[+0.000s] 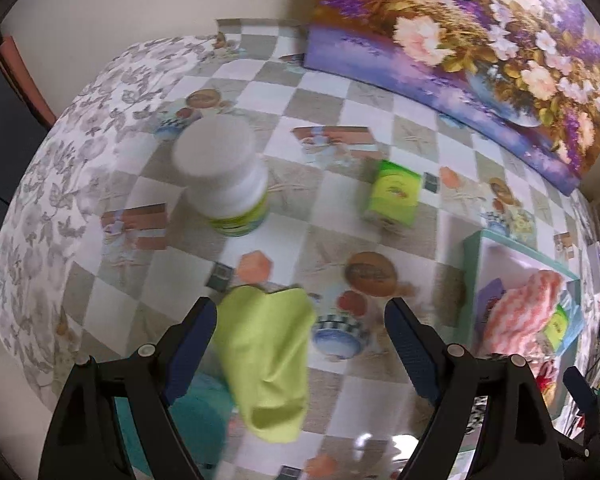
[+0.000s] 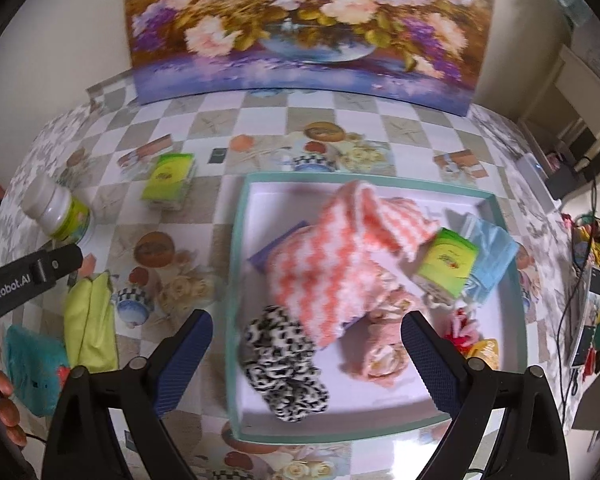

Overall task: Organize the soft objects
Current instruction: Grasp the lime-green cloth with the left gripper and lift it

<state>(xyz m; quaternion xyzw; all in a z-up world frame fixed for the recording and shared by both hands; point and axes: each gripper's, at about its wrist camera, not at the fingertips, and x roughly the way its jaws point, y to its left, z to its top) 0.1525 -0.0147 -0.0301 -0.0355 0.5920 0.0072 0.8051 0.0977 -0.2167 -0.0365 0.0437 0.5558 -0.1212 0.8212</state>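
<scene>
I have the left gripper (image 1: 300, 328) spread wide above the table (image 1: 340, 112), holding nothing; the lime cloth (image 1: 268, 360) lies between its fingers on the tabletop, nearer the left one, with a teal cloth (image 1: 204, 412) just beside it. Ahead stand a white bottle (image 1: 224, 176) and a green box (image 1: 394, 196), well apart, with bare checkered surface between them. A flower painting (image 1: 480, 40) closes off the far edge.

My right gripper (image 2: 306, 344) is also wide open and grips nothing, hovering over the tray (image 2: 236, 280). Inside the tray I see 1 coral zigzag towel (image 2: 340, 256) across the middle, a black-and-white cloth (image 2: 284, 364) at the near left corner, a pink roll (image 2: 380, 344), a second green box (image 2: 446, 266) on a blue cloth (image 2: 496, 256), and a red item (image 2: 462, 330), too blurred to name.
</scene>
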